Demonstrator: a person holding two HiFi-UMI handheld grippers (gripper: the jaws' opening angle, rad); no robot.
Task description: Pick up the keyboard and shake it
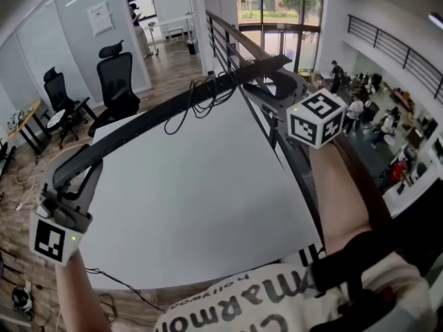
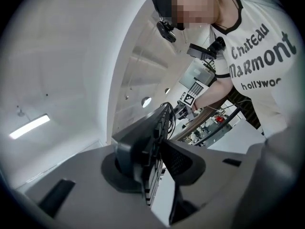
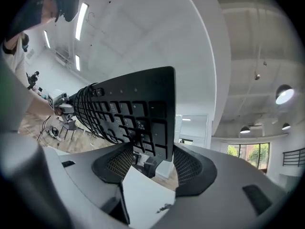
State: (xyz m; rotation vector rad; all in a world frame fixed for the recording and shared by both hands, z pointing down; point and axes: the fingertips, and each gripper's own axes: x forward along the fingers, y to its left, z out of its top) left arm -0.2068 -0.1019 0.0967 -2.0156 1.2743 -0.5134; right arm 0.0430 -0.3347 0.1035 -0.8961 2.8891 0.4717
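The black keyboard hangs in the air above the white table, seen edge-on as a long dark bar slanting from lower left to upper right. My left gripper is shut on its near left end; in the left gripper view the keyboard stands edge-on between the pads of the left gripper. My right gripper holds the far right end. In the right gripper view the keyboard shows its keys, and its end sits wedged between the two pads of the right gripper. Its black cable dangles in loops.
Two black office chairs stand past the table's far left corner. A dark railing runs along the table's right edge, with a lower floor and people beyond it. Another person stands far back.
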